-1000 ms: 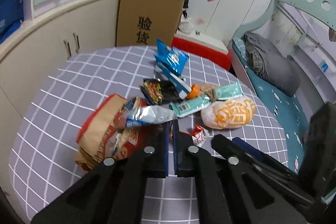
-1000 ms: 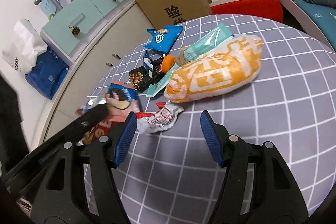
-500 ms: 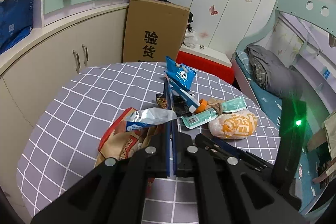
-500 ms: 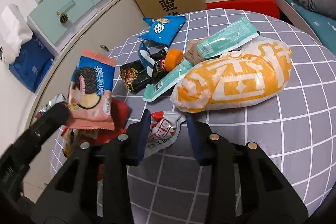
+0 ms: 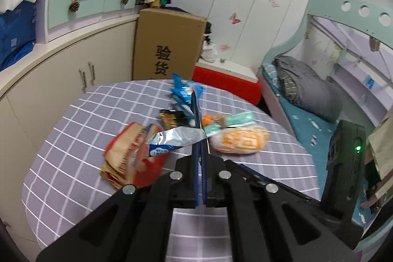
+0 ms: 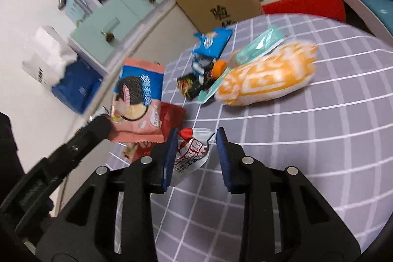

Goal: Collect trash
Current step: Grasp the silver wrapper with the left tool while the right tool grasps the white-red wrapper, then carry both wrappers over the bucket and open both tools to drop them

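Left hand-held gripper point(image 5: 200, 139) pinches a cookie wrapper point(image 6: 138, 100) clear of the table point(image 6: 319, 163); right hand-held gripper point(image 6: 195, 151) clamps a small wrapper point(image 6: 191, 151), lifted for carrying. Remaining trash lies at twelve o'clock.

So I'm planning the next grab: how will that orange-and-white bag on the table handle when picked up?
The orange-and-white bag looks puffy and rounded, so probably light and squashy. Its glossy film may slip between the tongs. It would likely sag if gripped at one end.
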